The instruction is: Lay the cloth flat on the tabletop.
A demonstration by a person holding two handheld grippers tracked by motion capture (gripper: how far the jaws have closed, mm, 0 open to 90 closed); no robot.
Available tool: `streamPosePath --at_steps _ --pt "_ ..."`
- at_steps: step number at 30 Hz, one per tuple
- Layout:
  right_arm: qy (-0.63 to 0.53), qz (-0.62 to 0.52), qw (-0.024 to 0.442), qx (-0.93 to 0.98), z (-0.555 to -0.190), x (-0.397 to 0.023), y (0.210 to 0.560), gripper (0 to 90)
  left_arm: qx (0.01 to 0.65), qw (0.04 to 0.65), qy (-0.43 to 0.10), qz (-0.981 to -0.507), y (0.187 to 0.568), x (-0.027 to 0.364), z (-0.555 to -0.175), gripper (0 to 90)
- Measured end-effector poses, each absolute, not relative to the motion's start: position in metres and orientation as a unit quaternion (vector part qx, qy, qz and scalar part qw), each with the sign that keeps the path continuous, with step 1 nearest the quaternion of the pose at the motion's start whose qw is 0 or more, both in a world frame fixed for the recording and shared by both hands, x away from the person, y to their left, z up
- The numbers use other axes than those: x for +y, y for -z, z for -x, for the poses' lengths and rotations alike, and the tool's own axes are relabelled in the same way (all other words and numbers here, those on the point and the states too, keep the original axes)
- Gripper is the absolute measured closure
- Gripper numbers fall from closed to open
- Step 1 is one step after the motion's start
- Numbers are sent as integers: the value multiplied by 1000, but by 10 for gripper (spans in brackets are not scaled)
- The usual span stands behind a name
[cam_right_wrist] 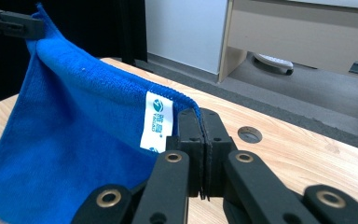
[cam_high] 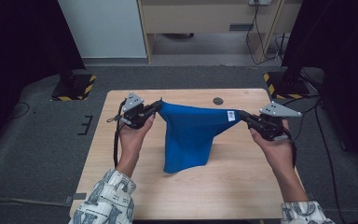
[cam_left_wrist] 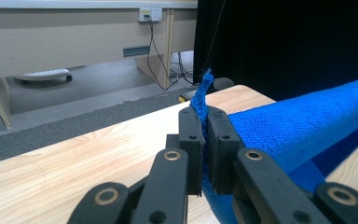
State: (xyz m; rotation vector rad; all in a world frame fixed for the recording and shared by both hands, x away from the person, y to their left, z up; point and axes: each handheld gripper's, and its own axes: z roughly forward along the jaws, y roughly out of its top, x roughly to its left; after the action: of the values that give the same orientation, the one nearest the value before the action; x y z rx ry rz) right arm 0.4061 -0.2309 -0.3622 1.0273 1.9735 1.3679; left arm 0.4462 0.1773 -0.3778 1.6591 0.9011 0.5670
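Over the light wood worktop [cam_high: 242,186], grey carpet around, your left hand-held gripper [cam_high: 157,106] and right hand-held gripper [cam_high: 243,115] each pinch a blue microfibre cloth [cam_high: 189,135] corner; white label [cam_right_wrist: 156,122] print unreadable.

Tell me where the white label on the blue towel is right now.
In the high view the white label sits at the blue towel's right top corner, beside the right gripper that pinches that corner above the table.

In front of me stands a light wooden table [cam_high: 121,163] with rounded corners, on grey carpet floor [cam_high: 37,140]. A small round hole [cam_high: 218,101] sits near its far edge. The lower end of my blue cloth [cam_high: 186,158] rests on the tabletop.
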Motion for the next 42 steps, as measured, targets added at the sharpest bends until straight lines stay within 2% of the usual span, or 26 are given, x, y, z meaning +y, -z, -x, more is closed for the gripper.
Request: streamPosePath --at_steps 11,29,42 --pt "-507 -373 262 732 -399 -231 359 891 373 555 -248 -701 373 180 -436 859" --pt "-542 -349 264 717 -369 -243 332 891 350 567 -251 -702 350 181 -409 861" --pt "-555 -308 277 722 -318 -247 315 891 323 574 -254 -708 330 187 -357 856"
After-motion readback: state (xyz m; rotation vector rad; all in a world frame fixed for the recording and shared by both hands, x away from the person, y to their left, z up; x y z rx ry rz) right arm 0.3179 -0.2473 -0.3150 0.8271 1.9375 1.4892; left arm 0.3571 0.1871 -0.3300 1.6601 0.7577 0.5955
